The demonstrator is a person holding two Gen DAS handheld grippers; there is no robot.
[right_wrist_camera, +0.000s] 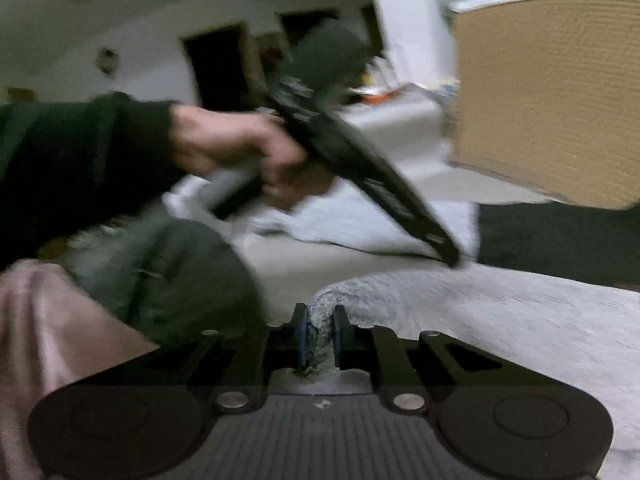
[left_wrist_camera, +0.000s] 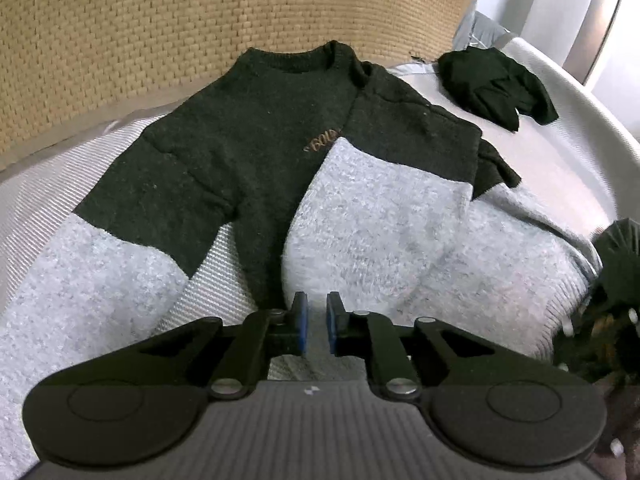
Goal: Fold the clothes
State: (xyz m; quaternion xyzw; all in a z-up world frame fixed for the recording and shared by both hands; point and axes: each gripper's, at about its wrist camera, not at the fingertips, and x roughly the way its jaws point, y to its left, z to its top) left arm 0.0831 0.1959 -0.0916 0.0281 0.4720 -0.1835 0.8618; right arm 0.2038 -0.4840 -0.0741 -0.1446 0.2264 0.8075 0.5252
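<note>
- Pinching a fold of fuzzy pale grey knit between its blue pads, the right hand-held gripper [right_wrist_camera: 320, 334] is clenched on the sweater's [left_wrist_camera: 256, 128] grey hem; the cloth fills the narrow gap between the fingers.
- Hovering just over the sweater, the left hand-held gripper [left_wrist_camera: 317, 328] grips nothing: a slim gap shows between its blue pads [left_wrist_camera: 303, 330], with no cloth in it.
- Just beyond those pads lies the sweater's lower grey part, with one grey and dark sleeve folded in across the chest, partly covering a small embroidered word.
- The sweater lies spread on a white ribbed bed cover [left_wrist_camera: 224, 276], dark green upper half and neckline pointing away, the other sleeve stretched out to the left.
- In the right wrist view, blurred, a hand [right_wrist_camera: 240, 148] in a dark sleeve holds the left hand-held gripper's handle, its tip down near the grey knit.
- Farther back on the cover, well apart from the sweater, sits a small dark folded garment [left_wrist_camera: 496, 84].
- Behind everything stands a woven tan headboard [left_wrist_camera: 160, 24].
</note>
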